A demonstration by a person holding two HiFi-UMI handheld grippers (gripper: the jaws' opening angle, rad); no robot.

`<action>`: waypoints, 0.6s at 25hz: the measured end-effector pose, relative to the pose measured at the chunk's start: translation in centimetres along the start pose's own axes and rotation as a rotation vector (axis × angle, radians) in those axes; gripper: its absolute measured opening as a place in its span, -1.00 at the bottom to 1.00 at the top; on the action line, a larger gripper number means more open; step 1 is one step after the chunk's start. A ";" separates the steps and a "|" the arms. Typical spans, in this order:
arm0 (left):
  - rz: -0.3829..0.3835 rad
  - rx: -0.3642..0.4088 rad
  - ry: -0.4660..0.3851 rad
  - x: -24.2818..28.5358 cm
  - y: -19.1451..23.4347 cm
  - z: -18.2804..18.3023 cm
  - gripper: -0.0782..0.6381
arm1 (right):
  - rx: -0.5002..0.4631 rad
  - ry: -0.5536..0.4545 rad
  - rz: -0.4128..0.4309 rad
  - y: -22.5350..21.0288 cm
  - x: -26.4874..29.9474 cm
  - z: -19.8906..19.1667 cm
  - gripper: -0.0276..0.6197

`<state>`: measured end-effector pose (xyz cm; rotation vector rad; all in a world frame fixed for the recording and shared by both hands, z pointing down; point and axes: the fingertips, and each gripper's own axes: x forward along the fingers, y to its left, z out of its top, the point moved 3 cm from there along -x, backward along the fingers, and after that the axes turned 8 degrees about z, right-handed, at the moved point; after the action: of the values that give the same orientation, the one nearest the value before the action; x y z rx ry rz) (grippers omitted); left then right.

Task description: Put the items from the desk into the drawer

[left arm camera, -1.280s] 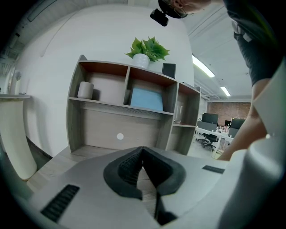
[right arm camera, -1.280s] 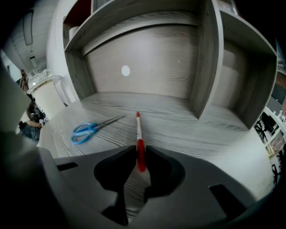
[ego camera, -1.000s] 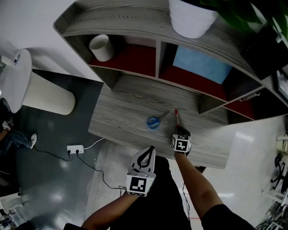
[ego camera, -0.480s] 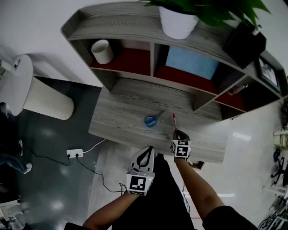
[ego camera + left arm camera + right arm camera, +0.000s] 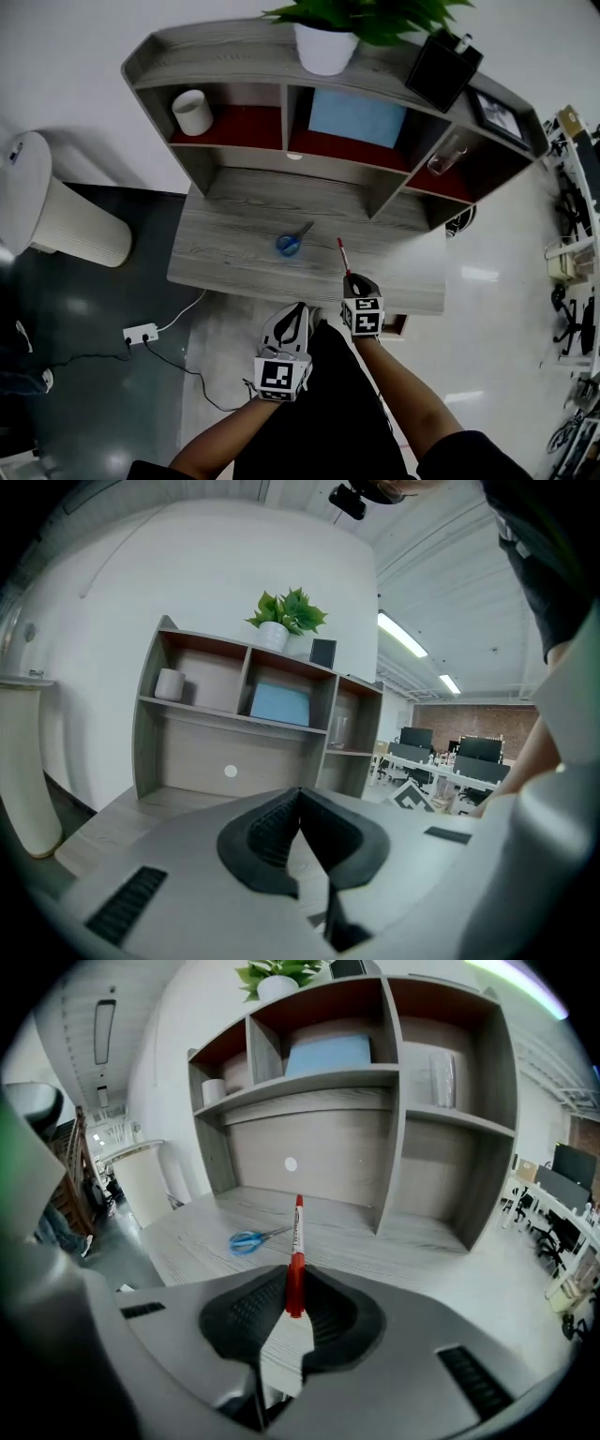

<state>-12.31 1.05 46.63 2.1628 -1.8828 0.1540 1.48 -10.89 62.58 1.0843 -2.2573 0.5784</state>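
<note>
My right gripper [image 5: 352, 279] is shut on the lower end of a red pen [image 5: 343, 255], which sticks out forward over the grey wooden desk [image 5: 234, 262] near its front edge. In the right gripper view the pen [image 5: 297, 1241] stands between the pads, pointing at the shelf back. Blue-handled scissors [image 5: 292, 240] lie on the desk left of the pen, also visible as scissors [image 5: 251, 1238] from the right gripper. My left gripper [image 5: 292, 317] hangs in front of the desk's edge, shut with nothing in it [image 5: 300, 794]. A brown corner [image 5: 395, 325], perhaps a drawer, shows under the desk front.
The shelf unit on the desk holds a white cup [image 5: 192, 112], a blue box [image 5: 356, 117] and a glass [image 5: 448, 155], with a potted plant [image 5: 325, 42] and a black box [image 5: 442, 67] on top. A white bin [image 5: 56, 220] and a power strip [image 5: 141, 333] are at the left.
My right gripper has lifted the pen and drawn it back toward the desk's front edge. The left gripper has shifted a little. The head view now takes in the whole shelf.
</note>
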 end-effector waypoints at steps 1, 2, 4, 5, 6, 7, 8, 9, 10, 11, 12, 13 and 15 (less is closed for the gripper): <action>-0.008 -0.001 0.001 -0.2 -0.3 -0.3 -0.75 | -0.003 -0.005 0.001 0.3 -0.7 -0.1 -0.71; -0.014 -0.004 0.001 -0.5 -0.7 -0.5 -0.75 | 0.000 -0.009 0.004 0.7 -1.4 -0.3 -0.71; -0.025 -0.009 0.000 -1.0 -1.6 -0.8 -0.75 | 0.013 -0.012 0.016 1.4 -2.8 -0.8 -0.71; -0.025 -0.010 -0.002 -1.2 -2.1 -0.8 -0.75 | 0.014 -0.011 0.024 1.6 -3.6 -1.1 -0.71; -0.021 -0.008 -0.004 -1.4 -2.4 -0.8 -0.75 | 0.009 -0.009 0.032 1.8 -4.2 -1.5 -0.71; -0.018 -0.004 -0.005 -1.5 -2.8 -0.8 -0.75 | 0.001 -0.007 0.042 1.8 -4.7 -1.9 -0.71; -0.016 0.001 -0.004 -1.5 -3.2 -0.7 -0.75 | -0.009 -0.005 0.053 1.7 -5.2 -2.2 -0.71; -0.012 0.006 -0.004 -1.5 -3.6 -0.6 -0.75 | -0.018 -0.004 0.064 1.5 -5.6 -2.5 -0.71; -0.005 0.009 -0.003 -1.5 -4.0 -0.6 -0.75 | -0.029 -0.002 0.076 1.1 -6.0 -2.8 -0.71; 0.005 0.011 -0.003 -1.5 -4.5 -0.6 -0.75 | -0.039 0.000 0.088 0.6 -6.5 -3.1 -0.71; 0.017 0.011 -0.002 -1.5 -4.9 -0.7 -0.75 | -0.048 0.003 0.099 0.1 -7.0 -3.5 -0.71; 0.030 0.011 -0.002 -1.5 -5.4 -0.9 -0.75 | -0.056 0.005 0.111 -0.4 -7.5 -3.9 -0.71; 0.060 0.008 0.001 -1.4 -6.5 -1.5 -0.75 | -0.071 0.007 0.138 -1.5 -8.3 -4.7 -0.71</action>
<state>-5.99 3.53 46.82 2.1119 -1.9508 0.1743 8.31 -4.31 60.93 0.8962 -2.3412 0.5516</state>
